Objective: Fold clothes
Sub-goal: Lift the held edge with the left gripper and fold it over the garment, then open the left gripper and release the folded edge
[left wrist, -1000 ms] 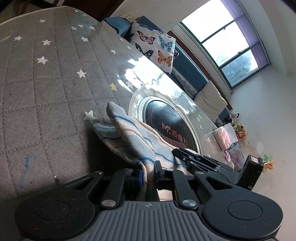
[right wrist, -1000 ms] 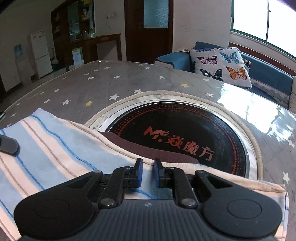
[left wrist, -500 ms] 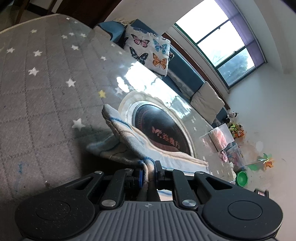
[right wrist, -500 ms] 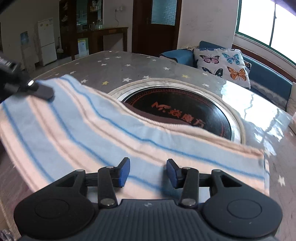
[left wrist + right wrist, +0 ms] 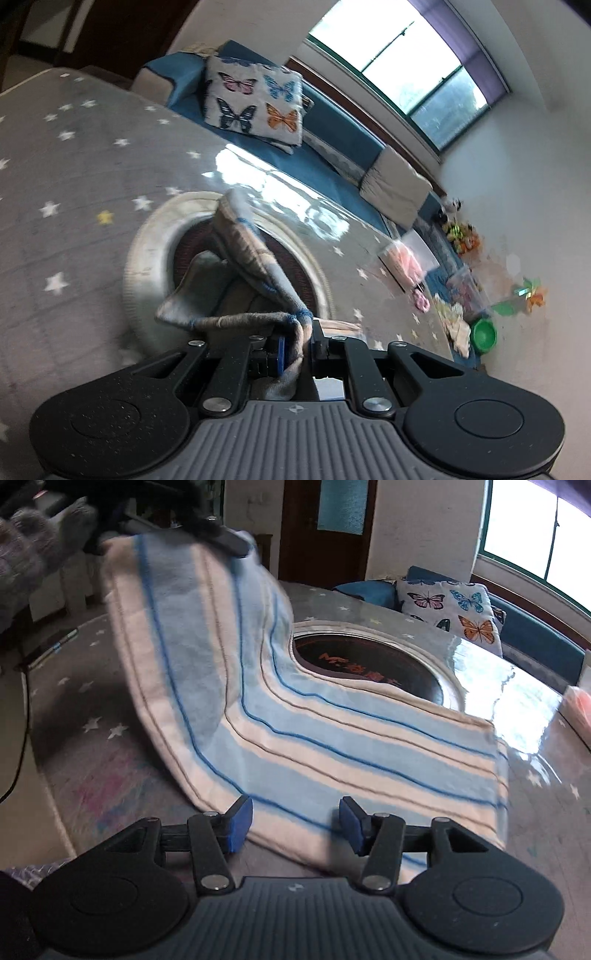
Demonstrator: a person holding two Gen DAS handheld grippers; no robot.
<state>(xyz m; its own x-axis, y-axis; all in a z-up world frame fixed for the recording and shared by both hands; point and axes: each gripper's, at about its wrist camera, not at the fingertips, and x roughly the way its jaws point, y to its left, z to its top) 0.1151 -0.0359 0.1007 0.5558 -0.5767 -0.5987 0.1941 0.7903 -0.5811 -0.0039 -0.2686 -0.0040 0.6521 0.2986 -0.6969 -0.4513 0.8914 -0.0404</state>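
We see our left gripper (image 5: 298,345) clamped on a bunched corner of the soft, fuzzy blue-and-cream striped cloth (image 5: 266,716), lifting that end above the glossy grey star-print tabletop (image 5: 535,716). The rest drapes flat beside the round black inset burner (image 5: 373,664). Our right gripper (image 5: 296,823) is spread wide, pads clear, over the cloth's near edge.

The striped cloth (image 5: 332,746) looks like soft, fuzzy terry, matt, with a napped edge. The table (image 5: 524,701) wears a glossy clear cover over grey star-printed fabric and mirrors the window light. The round black insert (image 5: 373,664) in it is smooth and shiny. The right gripper (image 5: 295,821) is matt black plastic with blue rubbery pads (image 5: 240,821) and bright metal rivets. The butterfly cushion (image 5: 255,103) is printed cloth.
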